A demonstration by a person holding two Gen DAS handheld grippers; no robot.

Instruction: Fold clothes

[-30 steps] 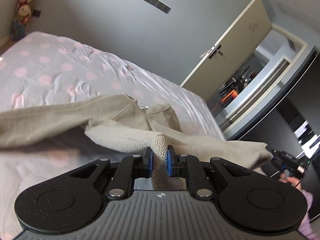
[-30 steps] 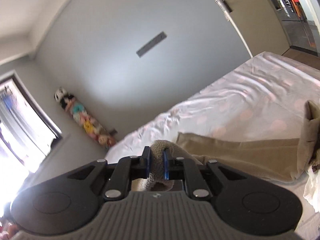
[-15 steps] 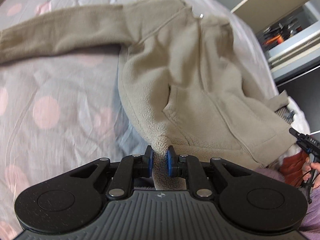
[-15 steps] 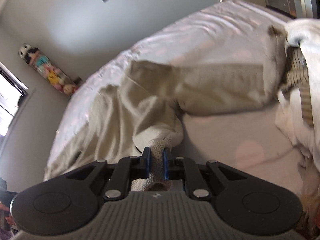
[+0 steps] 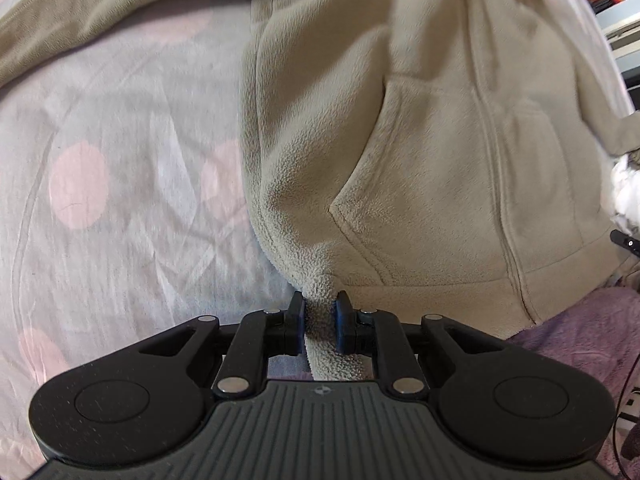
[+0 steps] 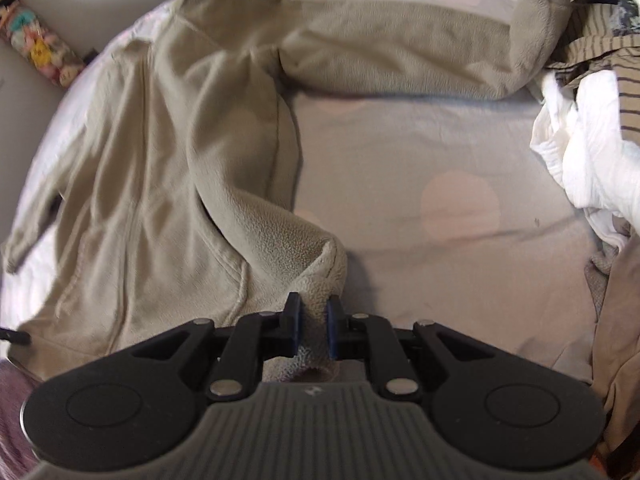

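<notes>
On the dotted bedsheet (image 5: 120, 184) the beige fleece jacket (image 5: 432, 128) lies front up, long axis running from hem near the grippers to collar far. Left gripper (image 5: 319, 312) and right gripper (image 6: 309, 312) each pinch a hem corner.

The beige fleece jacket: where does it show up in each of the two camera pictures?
Left wrist view: the fleece jacket fills the middle and upper right, its hem corner clamped in the left gripper.
Right wrist view: the jacket spreads over the left half, one sleeve running to the upper right, its other hem corner clamped in the right gripper.
Shared landmark: the pink-dotted bedsheet beneath it.
</notes>
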